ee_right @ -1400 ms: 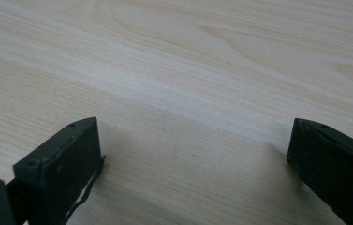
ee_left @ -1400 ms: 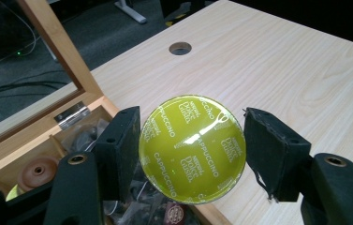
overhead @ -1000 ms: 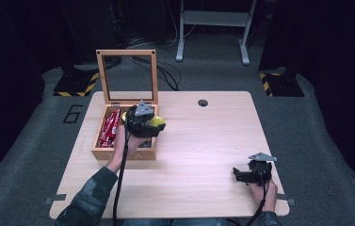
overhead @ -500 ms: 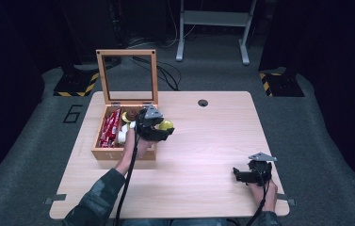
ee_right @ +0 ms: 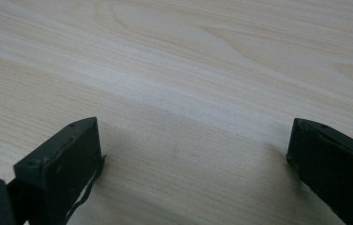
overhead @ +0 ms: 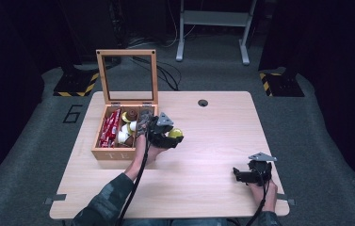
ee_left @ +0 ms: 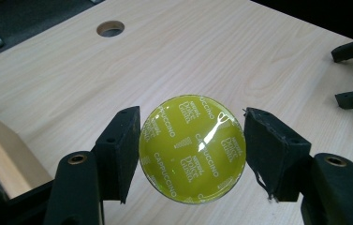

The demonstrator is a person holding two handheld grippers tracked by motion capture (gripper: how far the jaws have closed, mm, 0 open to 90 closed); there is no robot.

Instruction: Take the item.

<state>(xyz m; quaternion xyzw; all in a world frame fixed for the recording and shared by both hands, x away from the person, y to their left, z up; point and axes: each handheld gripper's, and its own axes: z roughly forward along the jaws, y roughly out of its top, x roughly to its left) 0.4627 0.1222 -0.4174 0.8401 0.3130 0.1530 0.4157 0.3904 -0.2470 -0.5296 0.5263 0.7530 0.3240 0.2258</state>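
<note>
Just right of the open wooden box, above the bare surface, the left gripper was clamped on a yellow-green capsule, its foil lid marked "Cappuccino". In the left gripper view both black jaws pressed the capsule's rim from opposite sides, the lid facing the camera and the pale wood showing behind it. In the high view the capsule sat at the gripper's tip, clear of the box's right wall and apart from what lay inside: red sachets in the left compartment and several brown and white capsules in the middle one. The box's glazed lid stood upright at the far side.

At the near right corner, the right gripper rested low over the surface, well apart from the box. The right gripper view showed its jaws spread wide with nothing but wood grain between them.

The step in hand looked like carrying one capsule out of the box to the open surface. The next move would likely call for lowering the capsule until its base met the wood, then spreading the jaws evenly so it did not tip or roll. A handover to the waiting right gripper was also possible, though nothing here settled that.
</note>
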